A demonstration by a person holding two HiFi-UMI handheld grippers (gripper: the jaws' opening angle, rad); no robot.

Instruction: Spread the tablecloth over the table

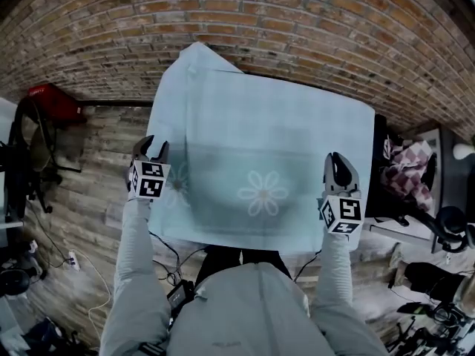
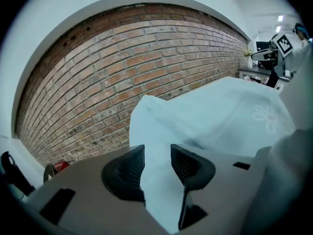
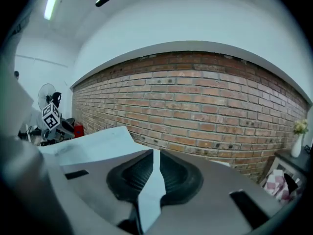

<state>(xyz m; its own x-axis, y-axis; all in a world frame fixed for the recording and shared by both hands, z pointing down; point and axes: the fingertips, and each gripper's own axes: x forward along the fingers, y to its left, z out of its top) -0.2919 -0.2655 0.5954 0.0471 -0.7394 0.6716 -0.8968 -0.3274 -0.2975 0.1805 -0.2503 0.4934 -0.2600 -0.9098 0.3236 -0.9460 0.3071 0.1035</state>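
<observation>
My left tongs (image 1: 151, 148) are clamped on the near left corner of the tablecloth (image 1: 260, 124), with a bunched fold filling the gap between the jaws. My right tongs (image 1: 339, 162) pinch the near right corner, jaws almost together. The pale cloth billows spread between them in front of me, flower print (image 1: 263, 193) upward, its far corner raised toward the brick wall (image 1: 312, 21).

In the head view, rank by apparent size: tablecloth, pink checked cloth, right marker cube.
1. Tablecloth, by far.
2. Pink checked cloth.
3. Right marker cube, barely smaller; nearer the camera, so unsure.
</observation>
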